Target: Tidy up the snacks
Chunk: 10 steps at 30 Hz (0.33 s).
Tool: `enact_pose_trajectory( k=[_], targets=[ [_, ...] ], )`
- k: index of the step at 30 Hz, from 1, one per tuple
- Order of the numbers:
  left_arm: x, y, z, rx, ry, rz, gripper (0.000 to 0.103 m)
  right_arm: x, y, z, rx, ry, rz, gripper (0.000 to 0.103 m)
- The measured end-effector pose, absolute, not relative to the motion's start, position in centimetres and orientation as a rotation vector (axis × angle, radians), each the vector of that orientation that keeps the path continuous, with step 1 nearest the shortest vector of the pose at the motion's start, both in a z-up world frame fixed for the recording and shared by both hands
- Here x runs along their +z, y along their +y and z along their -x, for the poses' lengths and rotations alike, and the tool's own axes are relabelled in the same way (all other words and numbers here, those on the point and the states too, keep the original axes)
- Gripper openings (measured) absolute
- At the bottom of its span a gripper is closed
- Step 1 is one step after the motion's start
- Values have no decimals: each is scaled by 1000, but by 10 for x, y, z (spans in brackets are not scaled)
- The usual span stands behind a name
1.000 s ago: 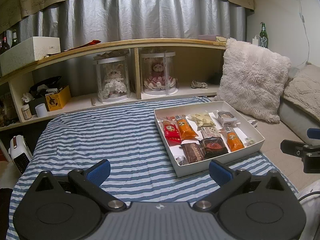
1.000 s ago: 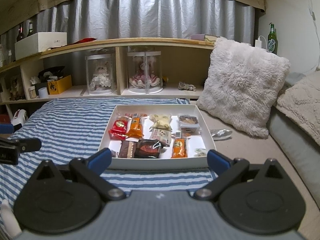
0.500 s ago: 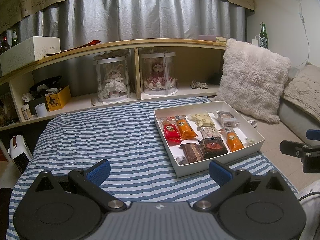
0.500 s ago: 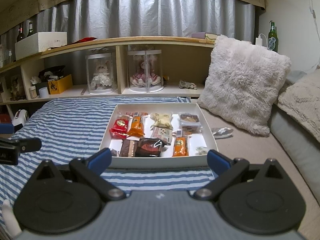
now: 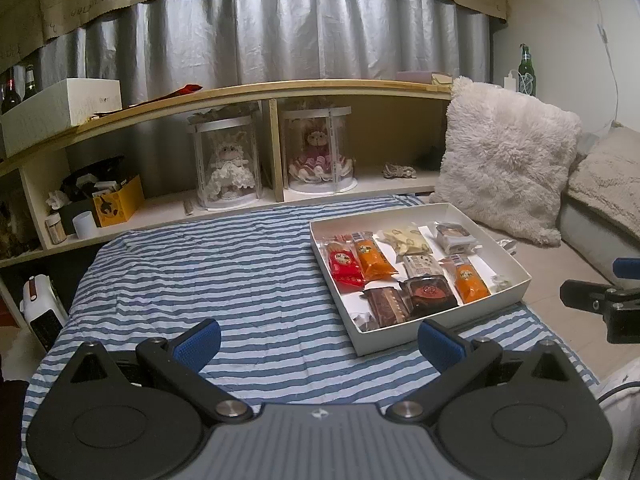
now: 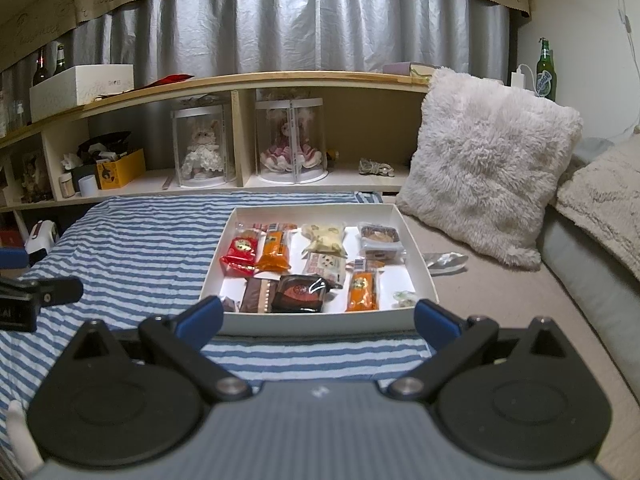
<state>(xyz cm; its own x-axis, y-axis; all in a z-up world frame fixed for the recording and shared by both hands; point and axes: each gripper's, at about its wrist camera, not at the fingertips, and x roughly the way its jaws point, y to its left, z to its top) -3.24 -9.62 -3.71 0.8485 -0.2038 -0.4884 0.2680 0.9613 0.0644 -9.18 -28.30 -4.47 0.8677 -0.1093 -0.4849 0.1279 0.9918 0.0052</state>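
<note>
Both the left gripper (image 5: 319, 343) and right gripper (image 6: 318, 316) are hovering with fingers spread apart, gripping nothing, while the white box (image 6: 320, 322) of snacks (image 6: 275, 251) is sitting on the striped blanket (image 5: 224, 272), just beyond the right gripper.

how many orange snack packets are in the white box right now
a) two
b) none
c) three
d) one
a: the white box holds two orange packets, one in the back row next to the red packet, and another near the front right; the other snacks are brown, dark, cream or white.
</note>
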Motion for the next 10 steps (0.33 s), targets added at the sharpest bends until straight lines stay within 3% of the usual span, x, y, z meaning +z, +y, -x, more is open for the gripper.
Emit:
enact_pose_trajectory(
  k=[10],
  targets=[
    [-37, -95, 32, -250, 499, -129, 103, -45, -283, 92, -122, 507, -40, 102]
  ],
)
